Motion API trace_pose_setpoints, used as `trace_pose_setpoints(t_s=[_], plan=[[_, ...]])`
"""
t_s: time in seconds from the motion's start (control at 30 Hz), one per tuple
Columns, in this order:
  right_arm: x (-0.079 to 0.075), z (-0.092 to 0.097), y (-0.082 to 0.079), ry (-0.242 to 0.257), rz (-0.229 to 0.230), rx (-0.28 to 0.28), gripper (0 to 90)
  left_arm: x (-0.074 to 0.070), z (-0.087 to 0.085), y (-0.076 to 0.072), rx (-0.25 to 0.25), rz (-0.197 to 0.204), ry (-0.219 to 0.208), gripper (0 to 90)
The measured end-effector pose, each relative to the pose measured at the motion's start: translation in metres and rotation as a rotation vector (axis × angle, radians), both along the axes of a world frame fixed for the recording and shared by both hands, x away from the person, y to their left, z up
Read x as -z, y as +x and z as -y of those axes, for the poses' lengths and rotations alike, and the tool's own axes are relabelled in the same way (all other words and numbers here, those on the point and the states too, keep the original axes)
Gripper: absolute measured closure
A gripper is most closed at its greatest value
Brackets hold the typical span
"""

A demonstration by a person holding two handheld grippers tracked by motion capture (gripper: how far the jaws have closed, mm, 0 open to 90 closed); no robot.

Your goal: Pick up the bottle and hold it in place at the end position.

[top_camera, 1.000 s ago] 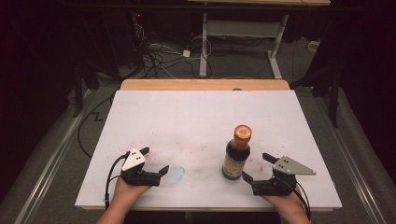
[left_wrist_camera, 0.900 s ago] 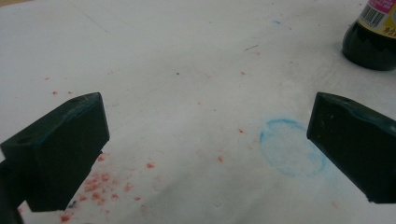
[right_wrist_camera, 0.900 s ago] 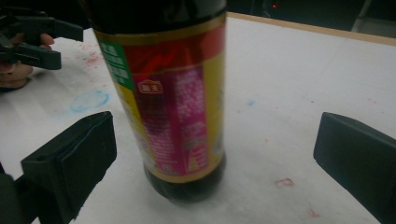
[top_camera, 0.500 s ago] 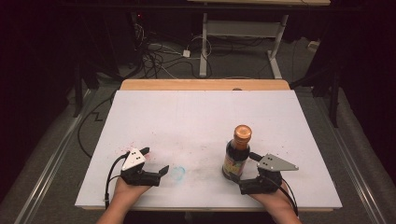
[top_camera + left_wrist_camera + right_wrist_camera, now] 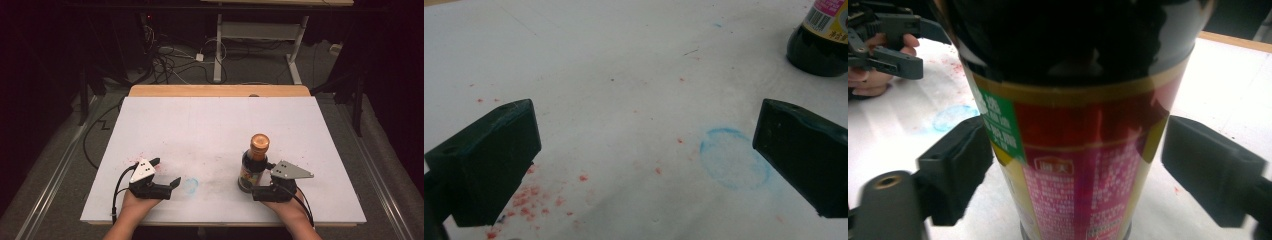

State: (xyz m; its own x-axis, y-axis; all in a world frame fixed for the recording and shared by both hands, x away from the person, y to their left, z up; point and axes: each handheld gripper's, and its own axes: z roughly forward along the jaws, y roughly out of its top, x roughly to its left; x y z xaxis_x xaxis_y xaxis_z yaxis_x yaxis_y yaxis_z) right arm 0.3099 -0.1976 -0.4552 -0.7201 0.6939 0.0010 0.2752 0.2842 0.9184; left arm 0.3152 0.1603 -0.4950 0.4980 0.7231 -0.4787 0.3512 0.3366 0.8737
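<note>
While right gripper (image 5: 254, 189) jaws close around bottle (image 5: 252, 167), gap remaining, left gripper (image 5: 165, 175) gapes near table (image 5: 215, 120) front edge.

Both forearms come in from the near edge of the table, each hand gripping a set of tongs from behind. The left tongs (image 5: 165, 172) rest low at the near left, their jaws pointing toward the middle and standing wide apart with nothing between them; the left hand (image 5: 134, 202) sits just behind, with a cable looping out to its side. The right tongs (image 5: 259, 182) lie at the near right, a grey three-cornered plate on top, held by the right hand (image 5: 284, 206). Their jaws have just been closing; the left one is at or nearly at the bottle (image 5: 253, 165) between them, the right one a small gap off.
</note>
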Motion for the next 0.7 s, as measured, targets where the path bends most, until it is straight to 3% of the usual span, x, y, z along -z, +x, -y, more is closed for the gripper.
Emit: trace_pose_setpoints(t_s=[0.27, 0.57, 0.7], plan=[[-0.0029, -0.0038, 0.0034, 0.014, 0.013, -0.020, 28.3, -0.0002, -0.0008, 0.0002, 0.002, -0.003, -0.007, 0.0], [-0.0049, -0.0066, 0.0013, -0.024, 0.045, -0.020, 31.7, -0.0003, -0.0008, 0.0002, 0.001, -0.004, -0.008, 0.0], [-0.0062, -0.0069, 0.0012, -0.031, 0.039, -0.017, 32.3, -0.0001, -0.0007, 0.0005, 0.000, -0.004, -0.005, 0.0]])
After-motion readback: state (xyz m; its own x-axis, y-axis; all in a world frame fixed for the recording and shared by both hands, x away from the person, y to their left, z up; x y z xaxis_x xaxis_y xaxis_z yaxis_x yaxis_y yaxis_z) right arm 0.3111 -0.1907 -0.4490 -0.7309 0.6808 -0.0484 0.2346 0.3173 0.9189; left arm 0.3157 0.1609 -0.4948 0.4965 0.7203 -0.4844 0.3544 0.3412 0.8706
